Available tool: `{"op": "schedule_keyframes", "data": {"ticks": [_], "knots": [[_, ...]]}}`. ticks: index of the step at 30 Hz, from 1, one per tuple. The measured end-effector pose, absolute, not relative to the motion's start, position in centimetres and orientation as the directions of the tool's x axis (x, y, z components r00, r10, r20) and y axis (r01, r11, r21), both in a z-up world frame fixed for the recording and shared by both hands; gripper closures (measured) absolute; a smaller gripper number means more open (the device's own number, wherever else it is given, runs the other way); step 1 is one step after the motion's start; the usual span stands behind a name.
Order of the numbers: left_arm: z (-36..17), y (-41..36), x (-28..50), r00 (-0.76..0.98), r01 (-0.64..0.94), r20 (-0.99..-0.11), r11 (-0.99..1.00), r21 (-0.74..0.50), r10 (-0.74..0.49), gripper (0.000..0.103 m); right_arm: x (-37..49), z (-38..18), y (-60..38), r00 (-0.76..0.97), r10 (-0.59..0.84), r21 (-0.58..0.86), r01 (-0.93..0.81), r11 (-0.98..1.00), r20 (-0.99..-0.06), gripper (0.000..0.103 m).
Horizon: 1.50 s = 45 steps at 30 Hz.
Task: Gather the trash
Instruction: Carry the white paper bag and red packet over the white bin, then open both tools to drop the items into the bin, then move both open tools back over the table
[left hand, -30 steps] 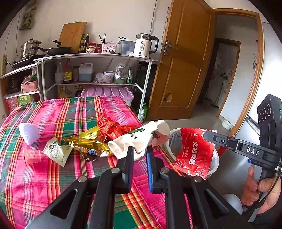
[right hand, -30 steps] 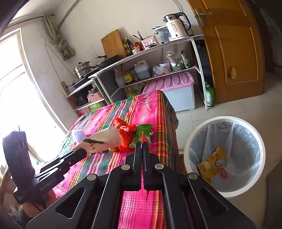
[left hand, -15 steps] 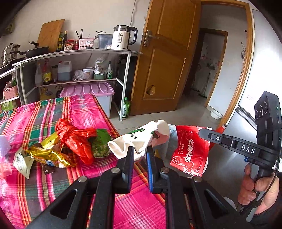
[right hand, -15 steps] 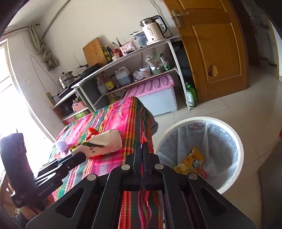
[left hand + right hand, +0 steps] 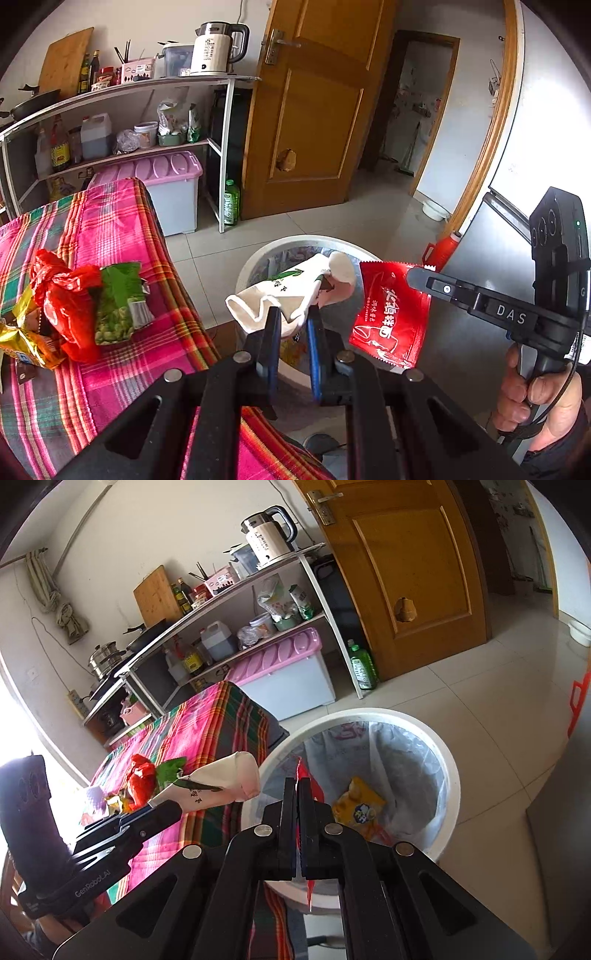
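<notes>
I've swung both grippers off the plaid-clothed table (image 5: 110, 236) edge: left gripper (image 5: 291, 321) clamps the crumpled white paper cup (image 5: 280, 291), right gripper (image 5: 297, 786) pinches the red foil sachet (image 5: 391, 317), over the open white lined bin (image 5: 439, 753).

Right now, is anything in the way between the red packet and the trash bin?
Nothing visible. The right gripper holds the red packet right above the open white trash bin, where only a yellow wrapper lies inside.
</notes>
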<state>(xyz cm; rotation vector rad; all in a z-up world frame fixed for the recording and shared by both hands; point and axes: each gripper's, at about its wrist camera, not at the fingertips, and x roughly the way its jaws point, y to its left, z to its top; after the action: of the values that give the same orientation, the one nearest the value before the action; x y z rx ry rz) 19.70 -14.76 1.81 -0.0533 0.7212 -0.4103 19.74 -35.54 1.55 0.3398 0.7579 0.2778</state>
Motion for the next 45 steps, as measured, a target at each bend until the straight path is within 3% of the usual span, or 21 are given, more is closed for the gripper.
{"op": "schedule_keyframes", "data": {"ticks": [15, 26, 45], "knots": [[-0.6, -17.1, 21.5, 0.587, 0.366, -0.693, 0.901, -0.234, -0.419, 0.084, 21.2, -1.9, -37.4, 0.646, 0.339, 0.402, -0.054, 0.914, -0.684, 0.099], [0.7, -15.3, 20.2, 0.623, 0.351, -0.656, 0.902, -0.252, -0.426, 0.083, 19.9, 0.2, -36.4, 0.675, 0.348, 0.395, -0.092, 0.914, -0.650, 0.084], [3.0, -7.0, 14.6, 0.744, 0.237, -0.578, 0.941, -0.242, -0.335, 0.083, 16.3, 3.9, -27.2, 0.655, 0.471, 0.365, -0.303, 0.880, -0.591, 0.083]]}}
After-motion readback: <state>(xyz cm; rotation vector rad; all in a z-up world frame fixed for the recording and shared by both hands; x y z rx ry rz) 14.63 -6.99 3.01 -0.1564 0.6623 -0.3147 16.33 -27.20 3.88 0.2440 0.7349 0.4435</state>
